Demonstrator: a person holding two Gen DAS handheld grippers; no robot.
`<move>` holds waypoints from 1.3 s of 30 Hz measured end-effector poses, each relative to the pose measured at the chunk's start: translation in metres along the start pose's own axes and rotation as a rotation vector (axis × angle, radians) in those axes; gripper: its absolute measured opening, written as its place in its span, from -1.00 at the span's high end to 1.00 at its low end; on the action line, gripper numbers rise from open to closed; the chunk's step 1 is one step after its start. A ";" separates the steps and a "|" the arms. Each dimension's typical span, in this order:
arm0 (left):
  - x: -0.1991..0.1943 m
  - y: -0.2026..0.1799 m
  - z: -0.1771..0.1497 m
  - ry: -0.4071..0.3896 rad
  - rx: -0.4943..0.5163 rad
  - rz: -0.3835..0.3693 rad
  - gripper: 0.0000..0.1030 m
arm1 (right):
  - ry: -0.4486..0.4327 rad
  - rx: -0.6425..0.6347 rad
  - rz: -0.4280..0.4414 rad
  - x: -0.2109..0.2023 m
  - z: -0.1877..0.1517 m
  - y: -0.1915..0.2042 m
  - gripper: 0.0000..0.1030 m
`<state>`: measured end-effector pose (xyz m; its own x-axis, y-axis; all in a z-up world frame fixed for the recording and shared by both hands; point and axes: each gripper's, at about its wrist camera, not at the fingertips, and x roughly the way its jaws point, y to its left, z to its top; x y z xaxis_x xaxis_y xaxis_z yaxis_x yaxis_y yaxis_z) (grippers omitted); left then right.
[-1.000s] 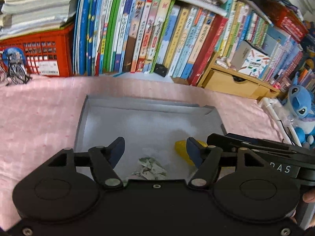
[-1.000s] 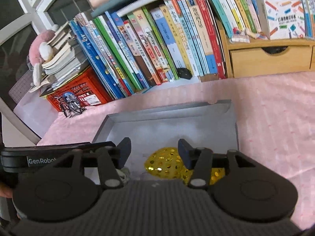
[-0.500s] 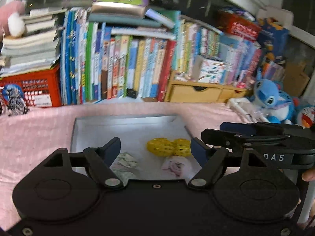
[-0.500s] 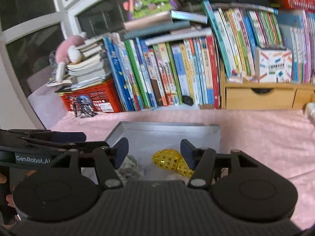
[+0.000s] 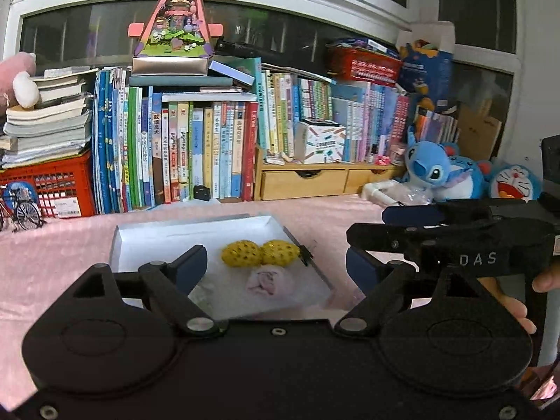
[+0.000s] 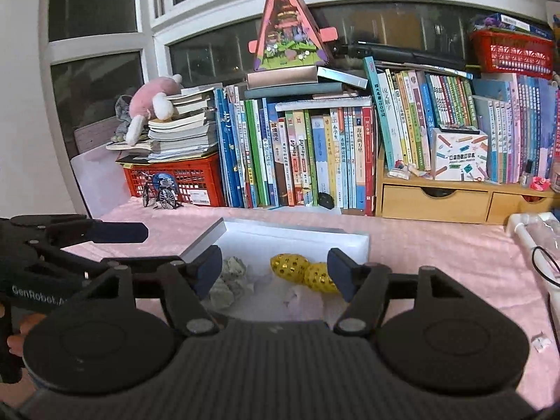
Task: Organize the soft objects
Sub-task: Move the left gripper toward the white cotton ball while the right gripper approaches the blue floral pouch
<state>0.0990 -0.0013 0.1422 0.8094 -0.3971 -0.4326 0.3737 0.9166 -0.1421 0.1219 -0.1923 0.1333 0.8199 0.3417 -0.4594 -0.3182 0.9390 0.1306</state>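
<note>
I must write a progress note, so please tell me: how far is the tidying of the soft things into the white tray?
Done, it seems: two yellow perforated balls, a pale pink soft bundle and a grey-green crumpled piece lie in the shallow white tray. In hand: nothing; the left gripper and right gripper are empty, jaws opening. Left: no loose soft piece shows on the pink cloth nearby.

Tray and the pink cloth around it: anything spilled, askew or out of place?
Mostly tidy. The yellow dotted pieces, pink bundle and grey-green bundle all lie inside the tray. One small white scrap lies loose on the pink cloth, off to the right.
</note>
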 end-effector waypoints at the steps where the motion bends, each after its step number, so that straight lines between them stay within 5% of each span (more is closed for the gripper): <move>1: -0.003 -0.001 -0.005 -0.007 -0.005 -0.002 -0.67 | -0.008 -0.004 -0.002 -0.004 -0.003 0.000 -0.53; 9: -0.023 0.002 -0.049 -0.062 -0.075 0.030 -0.69 | -0.059 -0.034 -0.059 -0.031 -0.040 0.000 -0.64; 28: -0.026 -0.011 -0.129 0.020 -0.059 0.119 -0.69 | -0.104 -0.013 -0.167 -0.045 -0.126 -0.010 -0.79; 39: -0.015 -0.016 -0.169 0.019 -0.148 0.267 -0.68 | -0.049 -0.001 -0.221 -0.030 -0.157 -0.008 -0.90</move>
<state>0.0038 -0.0024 0.0010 0.8610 -0.1411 -0.4887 0.0775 0.9859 -0.1482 0.0256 -0.2158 0.0084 0.8919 0.1292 -0.4335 -0.1287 0.9912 0.0306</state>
